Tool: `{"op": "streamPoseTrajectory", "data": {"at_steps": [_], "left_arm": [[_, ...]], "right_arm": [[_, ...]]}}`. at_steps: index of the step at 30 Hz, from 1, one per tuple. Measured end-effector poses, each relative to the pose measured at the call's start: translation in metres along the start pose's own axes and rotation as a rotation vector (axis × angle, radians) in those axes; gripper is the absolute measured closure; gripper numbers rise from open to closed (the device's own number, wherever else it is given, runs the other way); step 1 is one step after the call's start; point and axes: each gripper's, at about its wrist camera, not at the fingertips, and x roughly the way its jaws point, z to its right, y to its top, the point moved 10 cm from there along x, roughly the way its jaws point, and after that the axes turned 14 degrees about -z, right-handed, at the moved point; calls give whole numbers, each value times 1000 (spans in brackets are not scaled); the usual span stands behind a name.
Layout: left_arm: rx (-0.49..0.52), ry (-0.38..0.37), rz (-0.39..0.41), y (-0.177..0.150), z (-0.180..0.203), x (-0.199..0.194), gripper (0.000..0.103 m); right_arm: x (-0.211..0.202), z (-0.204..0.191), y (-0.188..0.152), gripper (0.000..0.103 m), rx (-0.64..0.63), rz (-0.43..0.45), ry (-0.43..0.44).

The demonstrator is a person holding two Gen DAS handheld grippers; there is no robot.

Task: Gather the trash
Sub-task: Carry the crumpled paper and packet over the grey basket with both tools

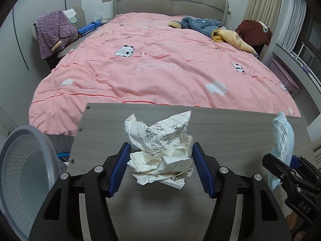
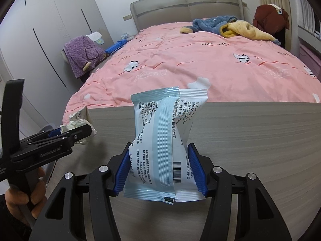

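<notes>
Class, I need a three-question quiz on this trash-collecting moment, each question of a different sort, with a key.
1. True or false: the left gripper is shut on the crumpled paper.
2. Multiple choice: what does the right gripper hold? A) a sock B) a blue-and-white wrapper C) a bottle
3. Fill in: the grey bin shows at the ____ edge of the left wrist view.

Key: 1 true; 2 B; 3 left. Both pieces are held above the wooden board at the foot of the bed with the pink duvet.
</notes>
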Motion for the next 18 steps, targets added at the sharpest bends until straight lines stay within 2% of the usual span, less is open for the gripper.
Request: {"op": "streamPoseTrajectory", "data": {"at_steps": [9,18], "left_arm": [[-72,22,77,-37,-59,-51,42],[-220,153,107,-82,-174,-76,42]], "right_arm": [[-1,-74,-7,49,-108,-9,47],[19,-180,-9,49,-262,-47,134]]}}
